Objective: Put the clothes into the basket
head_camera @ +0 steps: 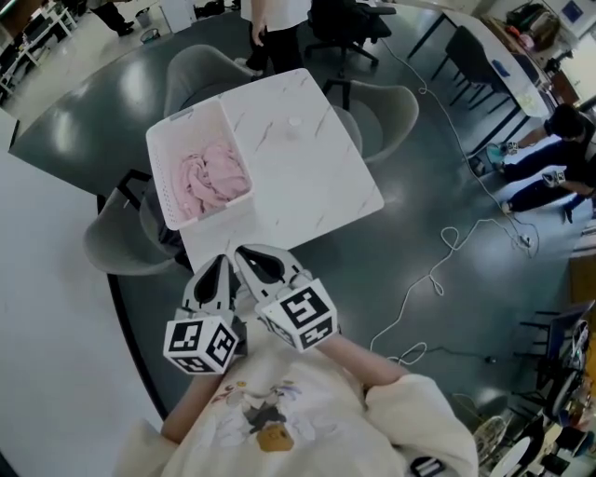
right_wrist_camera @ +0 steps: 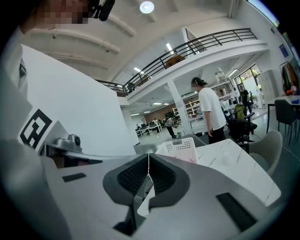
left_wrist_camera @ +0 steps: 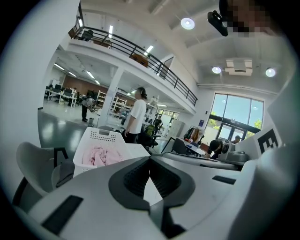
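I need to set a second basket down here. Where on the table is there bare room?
Free: the marble tabletop right of the white basket, from its wall to the table's right edge. Taken: the left strip, where the basket holds pink clothes. Crowded: the near corner, where the left gripper and right gripper hover, tongs shut.

This was a big open-plan office or lab hall. The white table [head_camera: 307, 177] stood on a dark glossy floor [head_camera: 84, 121], with grey shell chairs [head_camera: 112, 247] round it and a black office chair [head_camera: 345, 28] just beyond. Right of the table ran long desks [head_camera: 521, 84], with loose cable [head_camera: 447, 252] trailing between. Behind the table a railed mezzanine [left_wrist_camera: 140, 51] crossed under round ceiling lights [left_wrist_camera: 187, 23]. Tall windows [left_wrist_camera: 234, 115] stood far to the table's right, workstations [left_wrist_camera: 61, 91] far behind it, and a person [left_wrist_camera: 137, 115] stood at its far edge.
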